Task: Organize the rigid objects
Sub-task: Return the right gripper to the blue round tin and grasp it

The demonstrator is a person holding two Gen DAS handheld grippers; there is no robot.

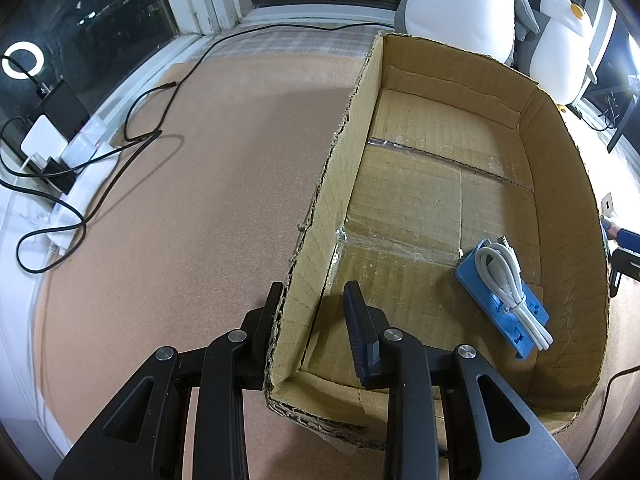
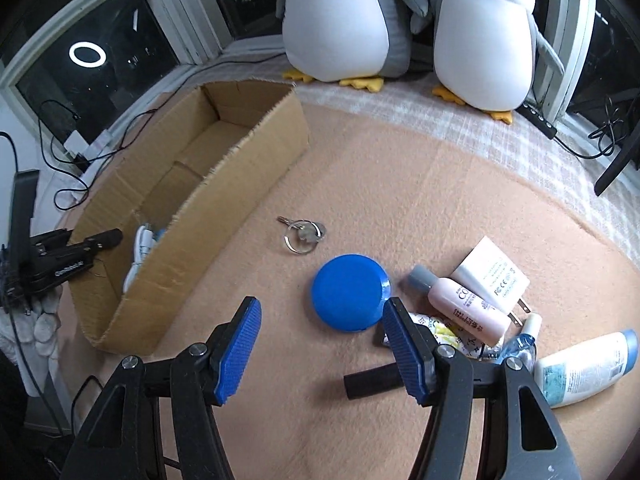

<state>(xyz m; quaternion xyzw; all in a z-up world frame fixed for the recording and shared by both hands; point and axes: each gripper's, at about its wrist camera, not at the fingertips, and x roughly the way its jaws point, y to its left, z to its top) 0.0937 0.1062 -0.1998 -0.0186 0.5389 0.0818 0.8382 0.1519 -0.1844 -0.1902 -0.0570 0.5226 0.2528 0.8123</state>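
My left gripper (image 1: 312, 316) straddles the near left wall of the open cardboard box (image 1: 340, 184), one finger outside, one inside, jaws apart and not clamped. Inside the box lies a blue power strip (image 1: 504, 300) with a coiled white cable. In the right wrist view the box (image 2: 240, 168) stands at the left with the left gripper (image 2: 100, 240) at its near corner. My right gripper (image 2: 320, 316) is open and empty above the mat, just in front of a blue round disc (image 2: 350, 292). A key ring (image 2: 302, 234) lies beyond the disc.
Right of the disc lie a pink bottle (image 2: 464, 304), a white charger (image 2: 490, 272), a white-blue bottle (image 2: 588, 368), a black cylinder (image 2: 368, 384) and small packets. Two plush penguins (image 2: 400, 20) stand at the back. Cables and a white power strip (image 1: 80, 148) lie at the left.
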